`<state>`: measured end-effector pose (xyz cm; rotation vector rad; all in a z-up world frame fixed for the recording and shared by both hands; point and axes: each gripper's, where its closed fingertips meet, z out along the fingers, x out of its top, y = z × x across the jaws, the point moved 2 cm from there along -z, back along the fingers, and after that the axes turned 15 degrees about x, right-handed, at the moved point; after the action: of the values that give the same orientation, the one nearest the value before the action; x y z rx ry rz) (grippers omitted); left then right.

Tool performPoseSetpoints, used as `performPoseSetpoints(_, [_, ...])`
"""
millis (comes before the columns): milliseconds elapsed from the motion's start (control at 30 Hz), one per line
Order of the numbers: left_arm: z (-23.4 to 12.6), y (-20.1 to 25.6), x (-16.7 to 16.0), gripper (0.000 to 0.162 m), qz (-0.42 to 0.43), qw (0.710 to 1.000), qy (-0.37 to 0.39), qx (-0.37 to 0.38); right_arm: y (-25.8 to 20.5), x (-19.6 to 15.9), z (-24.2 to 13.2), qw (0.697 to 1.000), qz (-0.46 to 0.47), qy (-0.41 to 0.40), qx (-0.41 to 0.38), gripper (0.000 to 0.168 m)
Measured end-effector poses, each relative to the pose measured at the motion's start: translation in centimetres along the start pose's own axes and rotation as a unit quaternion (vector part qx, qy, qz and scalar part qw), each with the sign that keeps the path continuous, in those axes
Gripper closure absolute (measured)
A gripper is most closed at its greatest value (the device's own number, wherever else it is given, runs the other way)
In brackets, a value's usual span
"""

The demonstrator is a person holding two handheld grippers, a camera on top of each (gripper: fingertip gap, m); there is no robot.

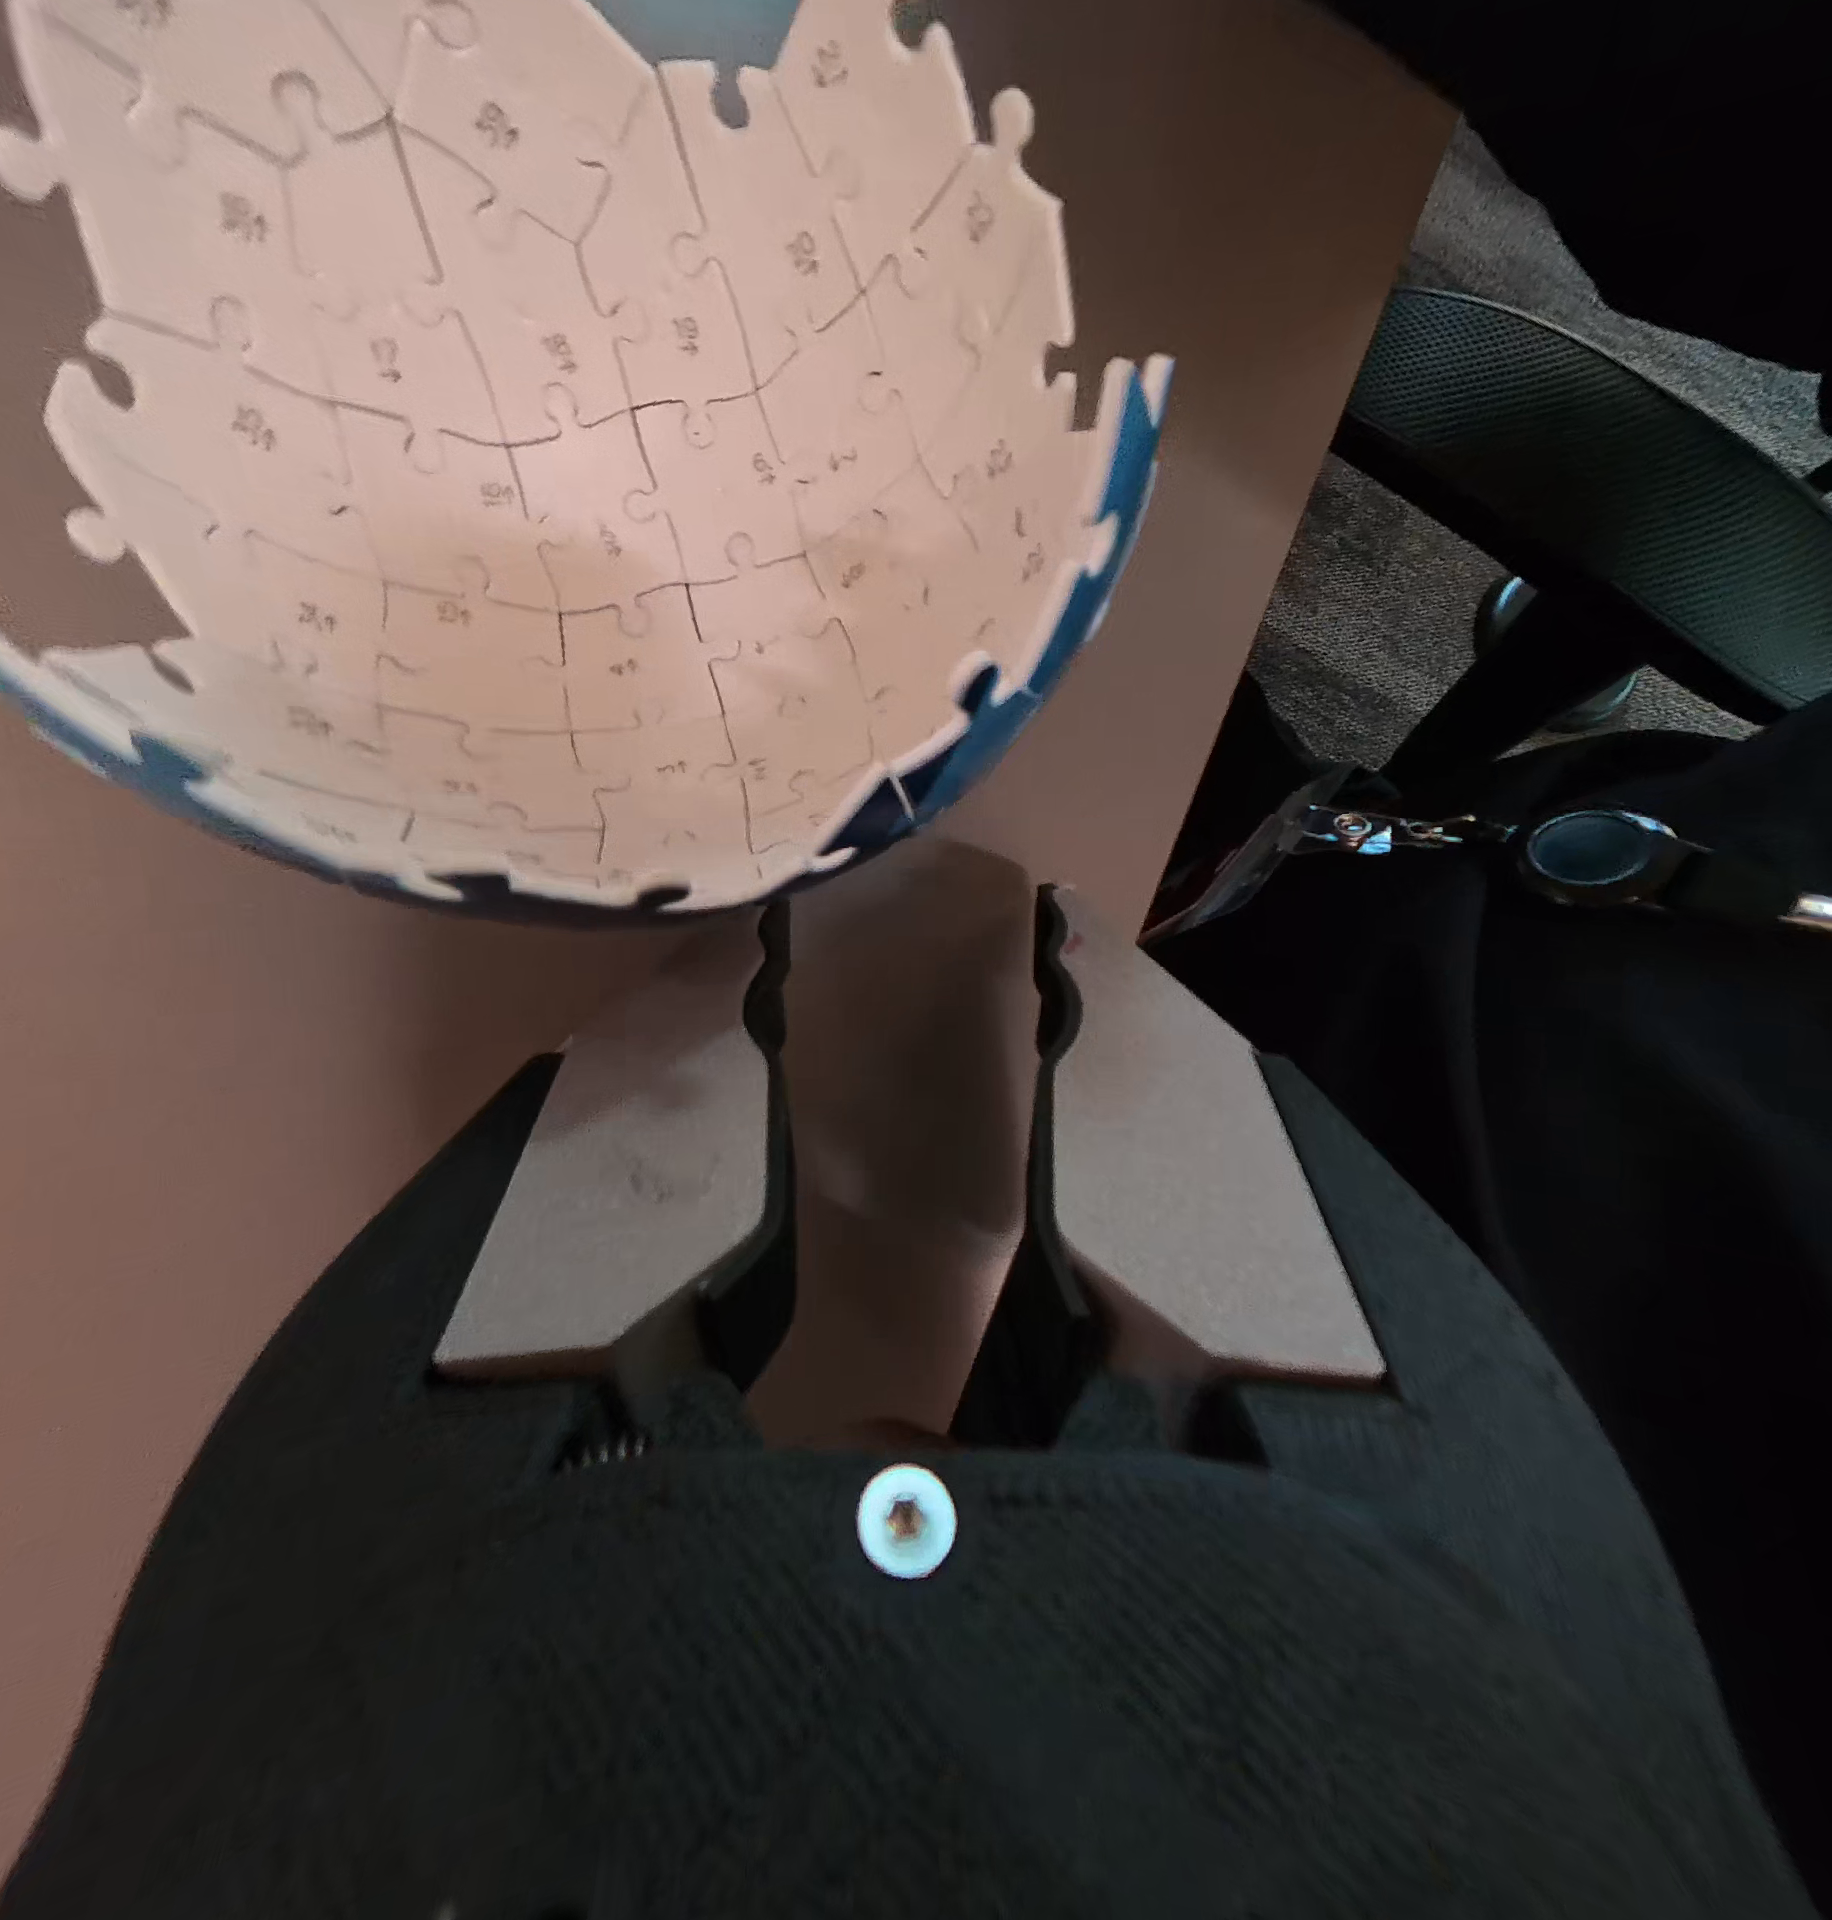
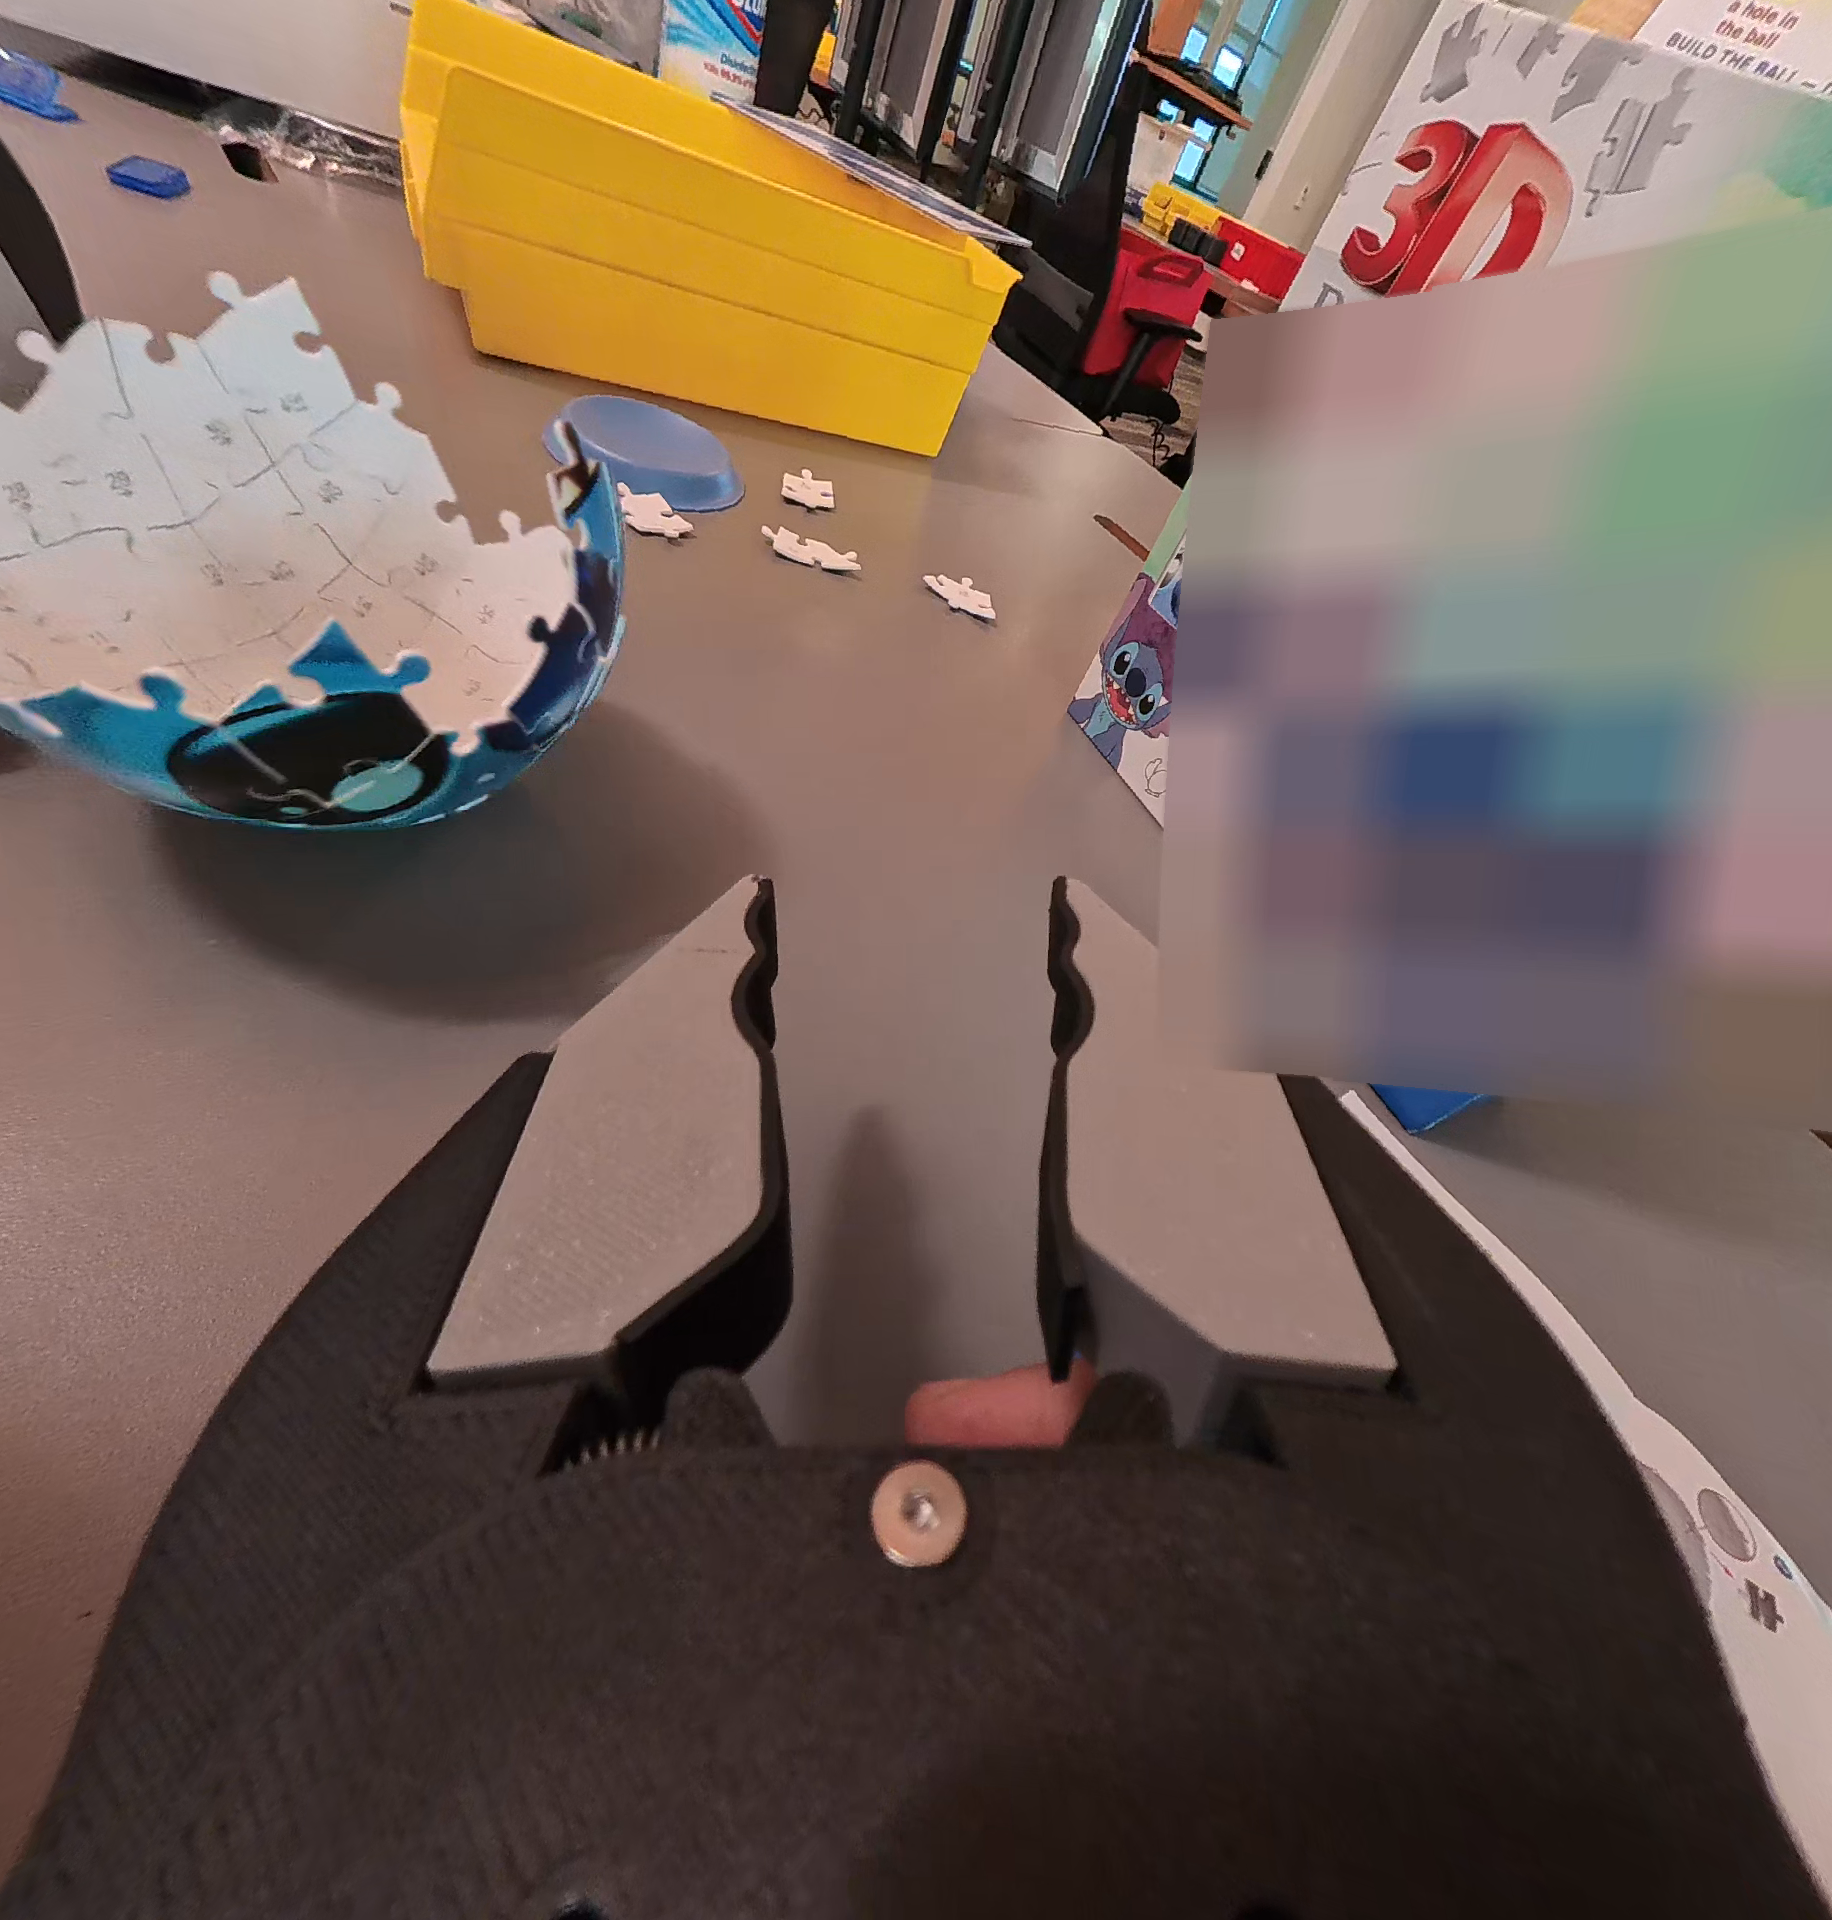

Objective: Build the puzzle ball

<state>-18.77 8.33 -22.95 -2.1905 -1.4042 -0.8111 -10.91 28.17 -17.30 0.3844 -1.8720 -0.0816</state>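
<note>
The half-built puzzle ball (image 1: 579, 499) is an open bowl of joined pieces, white inside and blue outside. It rests on the table just ahead of my left gripper (image 1: 907, 914), which is open and empty, its tips just short of the bowl's near rim. In the right wrist view the ball (image 2: 268, 582) lies at the left. My right gripper (image 2: 912, 904) is open and empty, low over the table to the right of the ball. Several loose white puzzle pieces (image 2: 810, 549) lie on the table beyond it, near a blue stand dish (image 2: 647, 452).
Stacked yellow bins (image 2: 704, 270) stand at the back of the grey table (image 2: 891, 727). The puzzle's box (image 2: 1463, 208) stands upright at the right. Small blue parts (image 2: 148, 175) lie far left. In the left wrist view the table edge (image 1: 1286, 623) runs at the right, with a black chair (image 1: 1618, 499) beyond. Some 20 cm of space lies between my two pairs of fingers.
</note>
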Motion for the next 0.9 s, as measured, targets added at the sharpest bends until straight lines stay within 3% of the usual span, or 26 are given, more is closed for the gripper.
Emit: performPoseSetpoints(900, [-0.15,0.97,0.01,0.116,-0.010,1.000,0.011,-0.016,0.18,0.04,-0.18,1.000,0.011,0.006,-0.001,0.118])
